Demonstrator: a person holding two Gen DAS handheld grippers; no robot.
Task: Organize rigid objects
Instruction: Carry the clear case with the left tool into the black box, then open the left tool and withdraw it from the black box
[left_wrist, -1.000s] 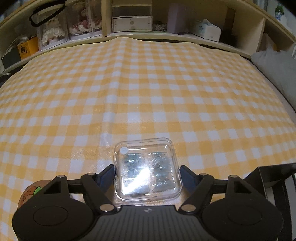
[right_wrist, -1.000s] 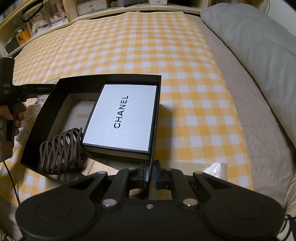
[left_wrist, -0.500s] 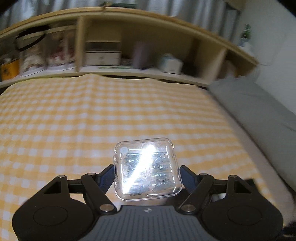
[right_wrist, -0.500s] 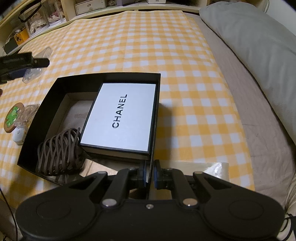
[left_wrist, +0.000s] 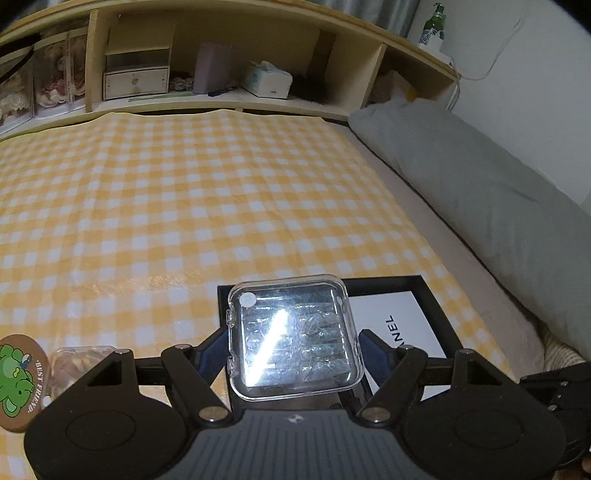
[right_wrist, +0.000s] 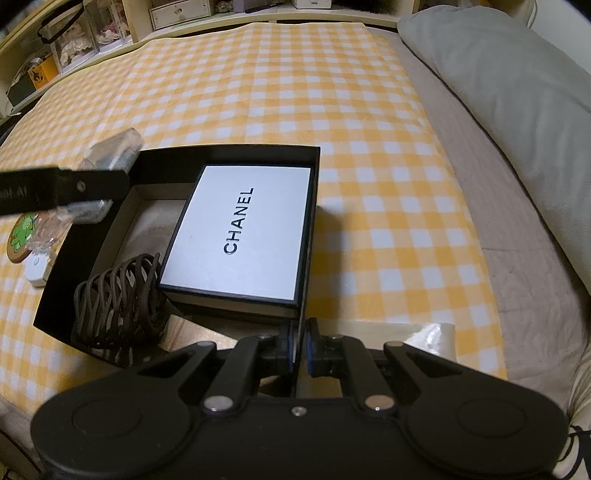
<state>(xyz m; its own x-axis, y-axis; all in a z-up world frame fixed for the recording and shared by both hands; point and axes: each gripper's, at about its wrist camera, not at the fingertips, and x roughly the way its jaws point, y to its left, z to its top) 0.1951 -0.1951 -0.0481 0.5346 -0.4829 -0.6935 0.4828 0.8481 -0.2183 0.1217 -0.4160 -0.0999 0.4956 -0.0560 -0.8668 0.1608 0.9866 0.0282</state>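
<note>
Squarely, left gripper jaws pinch glossy clear case; right gripper jaws pinch matte black box wall.

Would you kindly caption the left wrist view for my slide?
Left gripper carries a clear square plastic case over the open black cardboard box on yellow checked cloth.

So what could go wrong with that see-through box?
The clear case is pinched only by its sides in the left tongs, so it might slip and fall. The black box already holds a white CHANEL box and a brown coil, so room looks tight.
</note>
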